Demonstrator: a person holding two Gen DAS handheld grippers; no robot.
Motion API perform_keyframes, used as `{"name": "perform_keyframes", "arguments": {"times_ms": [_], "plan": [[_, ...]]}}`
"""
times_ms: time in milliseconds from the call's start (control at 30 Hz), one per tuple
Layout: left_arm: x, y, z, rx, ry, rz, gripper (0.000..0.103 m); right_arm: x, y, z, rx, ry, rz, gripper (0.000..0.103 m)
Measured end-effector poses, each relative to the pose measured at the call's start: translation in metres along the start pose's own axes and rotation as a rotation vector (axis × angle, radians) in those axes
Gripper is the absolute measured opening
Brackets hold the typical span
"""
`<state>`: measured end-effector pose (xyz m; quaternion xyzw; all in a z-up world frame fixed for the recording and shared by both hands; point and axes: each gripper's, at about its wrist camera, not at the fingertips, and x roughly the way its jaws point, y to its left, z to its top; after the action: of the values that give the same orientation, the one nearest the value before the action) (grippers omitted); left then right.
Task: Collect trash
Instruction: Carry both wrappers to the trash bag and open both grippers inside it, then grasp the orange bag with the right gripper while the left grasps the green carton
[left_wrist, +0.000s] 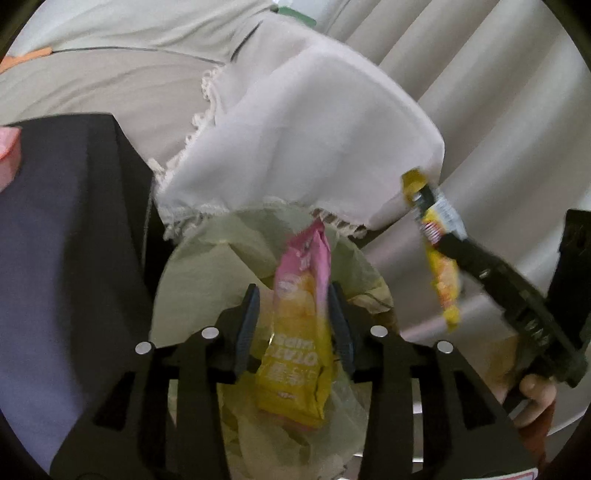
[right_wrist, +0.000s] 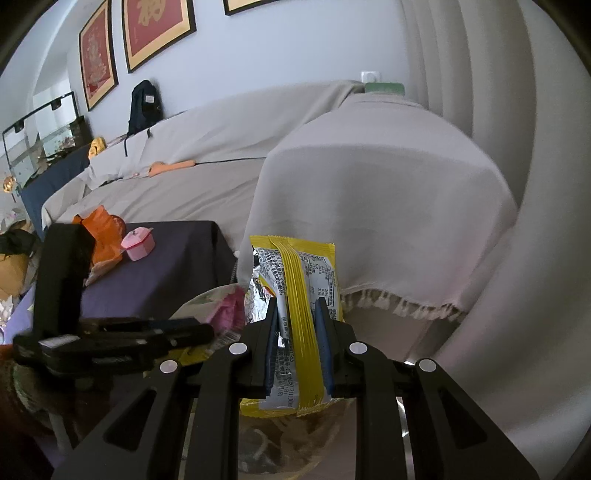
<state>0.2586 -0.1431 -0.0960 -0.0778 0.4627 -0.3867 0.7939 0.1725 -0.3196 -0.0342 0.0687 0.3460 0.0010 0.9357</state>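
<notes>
Pink-and-yellow potato chip bag (left_wrist: 300, 325) hangs between the blue pads of the left gripper (left_wrist: 295, 325), and those pads stand off it on both sides: jaws apart, nothing pinched. Below it gapes the trash bin (left_wrist: 192, 280) with its pale green liner, so the chip bag sits right over the opening. The left gripper tilts steeply down toward that bin, beside the corner of the purple-covered table (left_wrist: 66, 229).

Over on the right, the right gripper (right_wrist: 295, 332) is clamped on a yellow snack wrapper (right_wrist: 295, 295), pads pressing its printed back either side of the yellow seam. The wrapper stands upright from the jaws, silver lining showing at its torn left edge. This gripper also angles downward, above the bin's rim, with the cloth-draped sofa arm (right_wrist: 369, 206) just behind.

From the left camera, a person's fingers (left_wrist: 532, 395) show wrapped under the right gripper's handle. On the table sit a pink box (right_wrist: 137, 244) and an orange bag (right_wrist: 105, 236).
</notes>
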Motion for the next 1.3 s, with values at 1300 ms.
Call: {"name": "perform_keyframes", "arguments": {"times_ms": [1300], "plan": [[-0.217, 0.117, -0.067, -0.055, -0.333, 0.371, 0.063, 0.030, 0.099, -0.040, -0.095, 0.144, 0.084, 0.050]]}}
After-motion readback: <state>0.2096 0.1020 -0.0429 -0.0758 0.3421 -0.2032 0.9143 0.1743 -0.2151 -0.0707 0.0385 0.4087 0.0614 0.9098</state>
